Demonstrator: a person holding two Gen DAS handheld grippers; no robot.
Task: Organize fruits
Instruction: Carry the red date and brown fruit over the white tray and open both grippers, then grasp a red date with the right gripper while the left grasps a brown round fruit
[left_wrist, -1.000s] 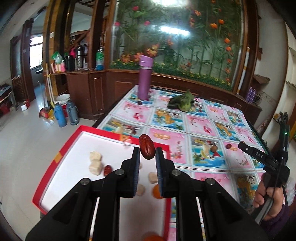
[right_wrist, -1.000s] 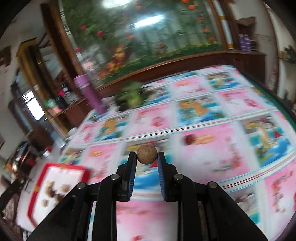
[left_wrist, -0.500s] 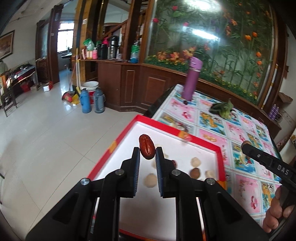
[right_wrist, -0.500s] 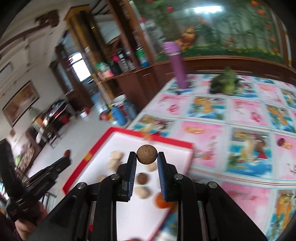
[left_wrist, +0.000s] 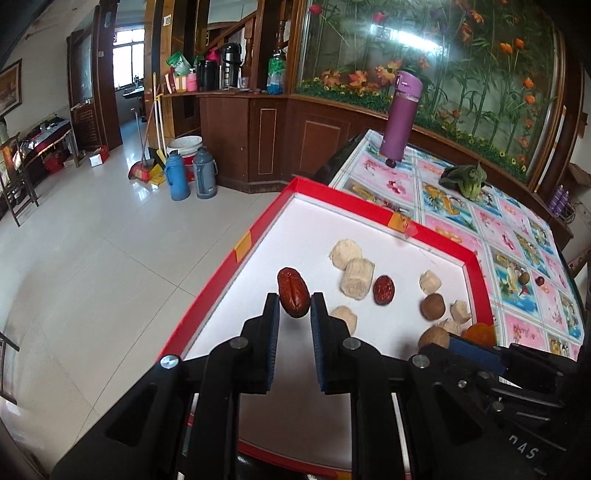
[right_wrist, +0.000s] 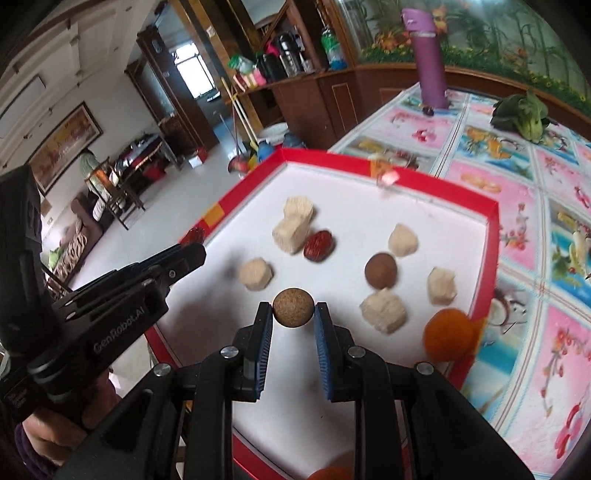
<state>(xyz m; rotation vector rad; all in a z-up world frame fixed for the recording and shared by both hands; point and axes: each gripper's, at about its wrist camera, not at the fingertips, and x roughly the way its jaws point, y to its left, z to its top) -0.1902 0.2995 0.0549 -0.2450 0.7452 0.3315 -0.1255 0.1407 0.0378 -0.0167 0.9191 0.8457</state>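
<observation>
1. Over the red-rimmed white tray (left_wrist: 373, 212), the left gripper (left_wrist: 294, 306) has its jaws clamped on a red date (left_wrist: 293, 292).
2. Beside it, the right gripper (right_wrist: 293, 314) has its jaws clamped on a brown round fruit (right_wrist: 293, 307) above the tray's near part.
3. Pale chunks (right_wrist: 293, 225), another date (right_wrist: 319, 246) and an orange fruit (right_wrist: 448, 339) lie in the tray.
4. Far across the tabletop (left_wrist: 517, 229) stands a purple bottle (left_wrist: 400, 114).

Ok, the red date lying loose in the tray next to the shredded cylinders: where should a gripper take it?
Grip the loose red date across its narrow middle, coming straight down from above. It lies flat on the tray, an elongated oval. One side seems to touch the pale shredded cylinder, so align the jaws with the freer sides.
</observation>
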